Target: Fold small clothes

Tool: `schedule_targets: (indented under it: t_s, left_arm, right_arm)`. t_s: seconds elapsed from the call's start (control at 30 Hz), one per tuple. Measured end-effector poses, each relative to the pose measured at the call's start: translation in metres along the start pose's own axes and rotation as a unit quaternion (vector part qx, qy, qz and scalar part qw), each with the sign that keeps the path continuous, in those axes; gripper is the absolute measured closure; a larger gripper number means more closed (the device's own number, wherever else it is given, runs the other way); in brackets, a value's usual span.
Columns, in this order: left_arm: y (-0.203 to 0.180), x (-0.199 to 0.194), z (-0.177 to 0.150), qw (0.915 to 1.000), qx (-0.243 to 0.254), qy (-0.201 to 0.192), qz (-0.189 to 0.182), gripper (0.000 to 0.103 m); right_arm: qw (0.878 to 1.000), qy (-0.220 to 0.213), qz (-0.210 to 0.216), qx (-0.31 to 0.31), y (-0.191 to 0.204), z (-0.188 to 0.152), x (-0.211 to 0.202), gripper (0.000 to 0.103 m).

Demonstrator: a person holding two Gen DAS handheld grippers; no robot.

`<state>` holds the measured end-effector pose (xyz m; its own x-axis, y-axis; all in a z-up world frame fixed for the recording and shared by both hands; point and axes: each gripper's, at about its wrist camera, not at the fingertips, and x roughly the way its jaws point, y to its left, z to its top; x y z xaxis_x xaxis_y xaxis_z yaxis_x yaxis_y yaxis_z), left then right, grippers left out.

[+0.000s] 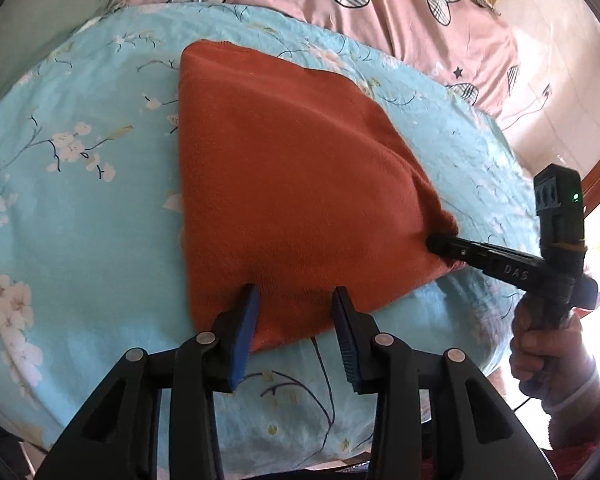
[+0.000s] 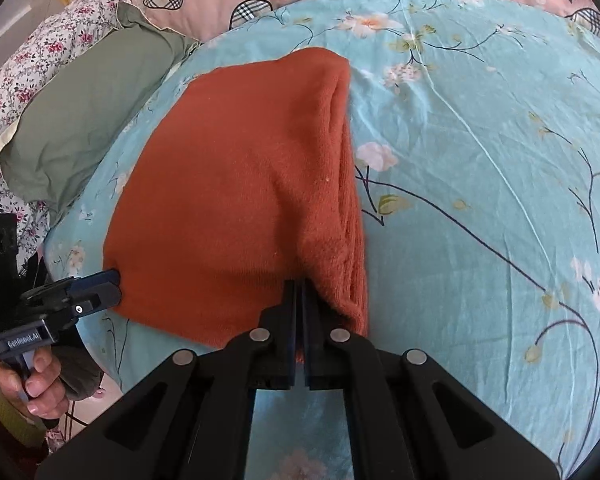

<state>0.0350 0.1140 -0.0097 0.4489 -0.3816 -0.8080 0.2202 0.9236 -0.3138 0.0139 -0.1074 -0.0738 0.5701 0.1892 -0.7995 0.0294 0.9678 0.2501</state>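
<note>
The rust-orange knit garment (image 1: 292, 184) lies folded on the blue floral bedspread (image 1: 80, 184), its layered fold edge running along the right side in my right wrist view, several plies stacked there. My right gripper (image 2: 300, 286) is pinched tight on the near corner of that stacked edge, jaws fully together with the cloth drawn up between them. My left gripper (image 1: 296, 300) sits over the opposite near corner with its blue pads (image 1: 247, 320) parted; the hem lies between them but they do not press on it, so that corner is free.

The trouble I foresee comes from this lopsided hold. If I pull or lift with the right side alone, the unheld corner will drag on the bedspread and the garment will skew, opening the plies I have stacked. The knit is thick and soft, so the bundle could also slip out of a tip pinch, shedding the inner layers while I keep only the outer one. The bedspread is loose and could bunch under a dragged hem. The green pillow (image 2: 80, 120) and pink quilt (image 1: 400, 20) lie beyond, well apart.
</note>
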Motion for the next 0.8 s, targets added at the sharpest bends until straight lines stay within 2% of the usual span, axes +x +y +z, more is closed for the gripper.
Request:
schedule_targets:
  t_s: [0.07,0.27,0.33,0.4,0.47,0.53,0.6,0.67,0.7,0.8]
  left_arm:
    - [0.0,-0.003,-0.002,1.0,-0.001,0.001,-0.001,0.054]
    - [-0.002,-0.018,-0.009,0.9999,-0.016,0.004,0.005,0.049]
    - [-0.002,-0.027,-0.013,0.9996,-0.019,0.004,0.019,0.04]
    - [0.0,-0.036,-0.017,0.9986,-0.022,-0.001,0.048,0.017]
    - [0.003,-0.046,-0.021,0.9974,-0.026,-0.009,0.067,0.017]
    - [0.007,-0.05,-0.025,0.9966,-0.035,-0.004,0.074,0.017]
    - [0.009,-0.051,-0.03,0.9949,-0.038,0.007,0.093,0.017]
    - [0.005,-0.052,-0.034,0.9925,-0.029,0.01,0.118,0.017]
    - [0.001,-0.054,-0.039,0.9903,-0.016,0.01,0.137,0.017]
    - [-0.012,-0.057,-0.05,0.9864,0.018,0.007,0.164,0.015]
  right_arm:
    - [1.0,0.002,0.001,0.006,-0.003,0.0,-0.001,0.1]
    - [1.0,0.006,-0.01,0.02,-0.002,-0.01,-0.017,0.1]
    - [1.0,0.005,-0.021,0.021,0.0,-0.014,-0.027,0.099]
    - [0.999,0.001,-0.026,0.027,0.001,-0.019,-0.038,0.097]
    - [0.999,-0.004,-0.03,0.027,0.004,-0.024,-0.048,0.085]
    - [0.999,-0.013,-0.035,0.019,0.008,-0.029,-0.059,0.059]
    - [0.999,-0.016,-0.041,0.006,0.013,-0.034,-0.065,0.053]
    - [0.999,-0.014,-0.045,-0.006,0.018,-0.039,-0.069,0.051]
    - [0.999,-0.012,-0.044,-0.012,0.02,-0.042,-0.071,0.049]
    - [0.998,-0.008,-0.043,-0.036,0.028,-0.05,-0.074,0.04]
